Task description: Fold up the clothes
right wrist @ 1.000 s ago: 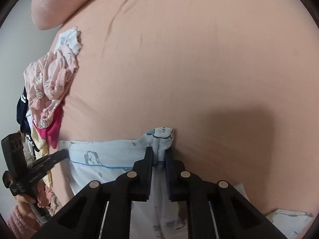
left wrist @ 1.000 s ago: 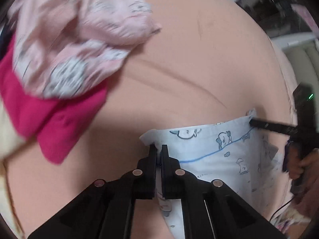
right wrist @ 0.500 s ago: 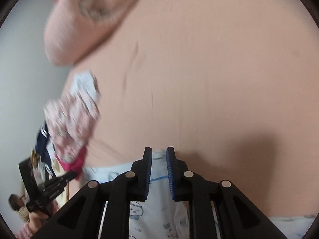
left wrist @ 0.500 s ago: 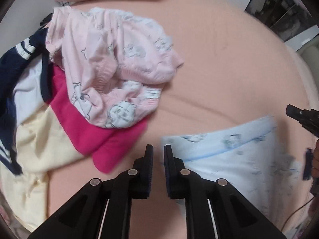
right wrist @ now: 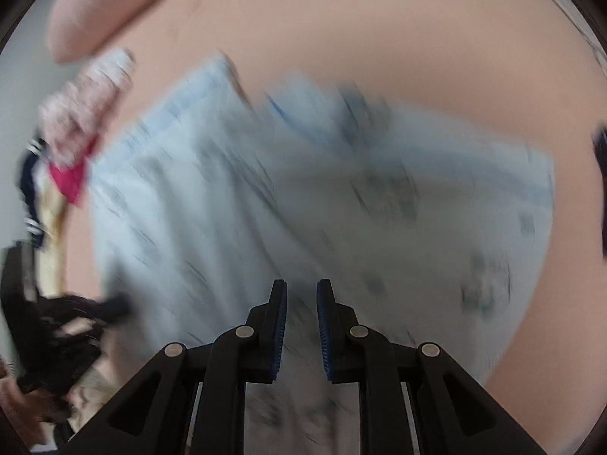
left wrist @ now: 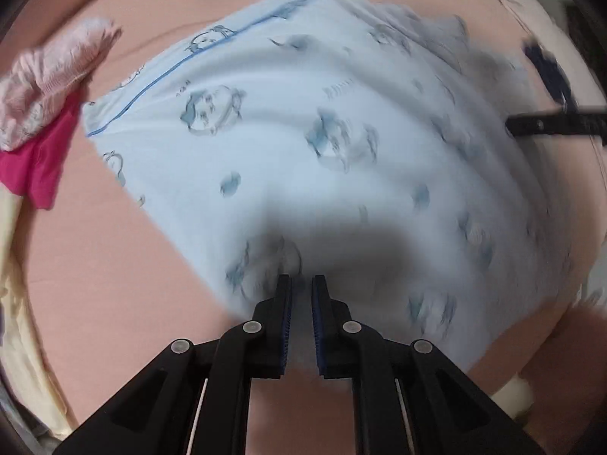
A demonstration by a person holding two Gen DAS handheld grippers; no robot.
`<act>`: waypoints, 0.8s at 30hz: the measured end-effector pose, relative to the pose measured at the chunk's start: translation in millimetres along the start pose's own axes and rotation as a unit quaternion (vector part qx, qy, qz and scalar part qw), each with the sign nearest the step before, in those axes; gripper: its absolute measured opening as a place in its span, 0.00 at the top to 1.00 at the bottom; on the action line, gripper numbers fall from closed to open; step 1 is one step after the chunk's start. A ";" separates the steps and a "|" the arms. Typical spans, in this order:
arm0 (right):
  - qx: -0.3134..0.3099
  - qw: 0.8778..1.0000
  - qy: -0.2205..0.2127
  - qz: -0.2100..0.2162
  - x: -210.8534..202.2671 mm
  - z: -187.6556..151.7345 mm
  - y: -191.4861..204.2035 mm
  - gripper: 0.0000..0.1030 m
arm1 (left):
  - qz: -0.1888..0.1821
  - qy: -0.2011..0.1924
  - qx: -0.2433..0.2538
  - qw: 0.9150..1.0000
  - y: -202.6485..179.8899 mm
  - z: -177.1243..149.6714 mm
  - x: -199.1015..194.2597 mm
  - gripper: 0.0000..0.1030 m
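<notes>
Blue garment [left wrist: 303,132] laid flat, fold in hand; both grippers [left wrist: 301,284] [right wrist: 301,288] slightly apart, empty. Next: re-grip an edge.

Nothing to read here: the light blue garment [left wrist: 303,144] carries cartoon prints and a few small marks that might be lettering, but motion blur smears them past reading in the left wrist view. The right wrist view is blurrier yet, and the pink garment [left wrist: 45,87] beside it shows only a pattern, no words or numbers.
</notes>
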State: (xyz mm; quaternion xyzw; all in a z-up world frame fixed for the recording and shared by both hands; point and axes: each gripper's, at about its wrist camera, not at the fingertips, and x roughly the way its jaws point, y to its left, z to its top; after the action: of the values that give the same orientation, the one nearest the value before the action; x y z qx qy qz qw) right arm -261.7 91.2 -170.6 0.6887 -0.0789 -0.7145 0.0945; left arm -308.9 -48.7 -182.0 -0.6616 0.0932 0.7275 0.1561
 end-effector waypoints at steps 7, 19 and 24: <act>0.013 0.999 -0.046 -0.005 -17.8 -54.5 -14.5 0.85 | -0.017 0.047 0.074 0.996 -21.2 -35.5 14.6 0.91; 0.152 0.983 -0.099 -0.019 -75.7 -51.1 -127.5 0.85 | -0.065 -0.030 0.026 0.997 4.3 66.6 -46.5 0.91; 0.170 0.978 -0.123 -0.015 -90.3 -5.6 -160.2 0.85 | -0.068 -0.076 0.038 0.994 -16.3 167.3 -52.0 0.91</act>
State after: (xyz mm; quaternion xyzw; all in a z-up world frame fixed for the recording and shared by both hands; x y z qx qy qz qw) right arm -257.3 268.6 -122.3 0.6025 -0.1998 -0.7714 -0.0446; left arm -455.4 18.4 -111.2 -0.6030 0.0638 0.7591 0.2369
